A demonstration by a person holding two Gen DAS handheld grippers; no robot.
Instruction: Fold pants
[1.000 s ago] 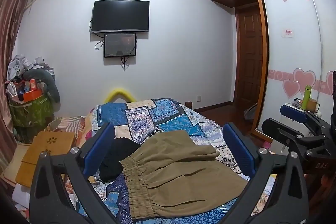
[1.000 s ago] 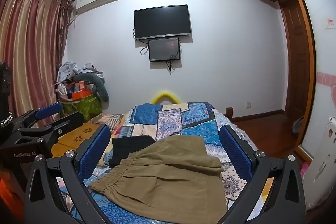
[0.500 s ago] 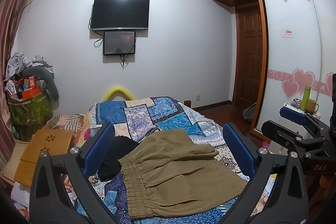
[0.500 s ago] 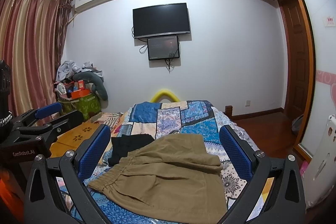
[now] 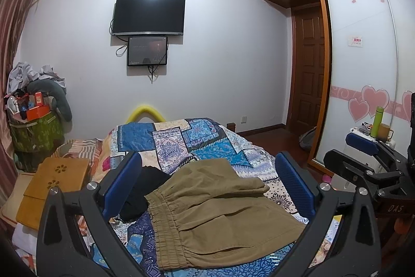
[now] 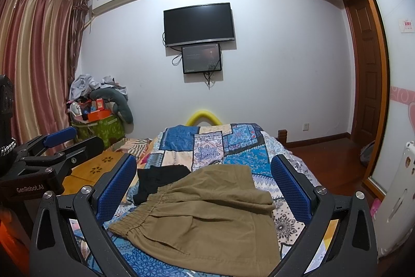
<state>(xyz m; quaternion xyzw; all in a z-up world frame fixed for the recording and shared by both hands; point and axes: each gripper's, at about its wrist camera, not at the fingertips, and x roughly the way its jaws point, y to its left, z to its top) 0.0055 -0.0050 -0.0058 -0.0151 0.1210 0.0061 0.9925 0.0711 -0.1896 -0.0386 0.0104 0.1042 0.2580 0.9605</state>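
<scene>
Khaki pants lie folded on the patchwork bed cover, elastic waistband to the left; they also show in the right wrist view. My left gripper is open and empty, held above the pants. My right gripper is open and empty too, above the pants. Each gripper shows at the other view's edge: the right gripper and the left gripper.
A black garment lies left of the pants on the patchwork quilt. A wooden lap desk sits at the bed's left. A full green laundry basket stands by the curtain. Wardrobe and door are at right.
Both views have tilted up slightly, so the pants sit a little lower in the frames. The pants have not moved and both grippers stay open.
</scene>
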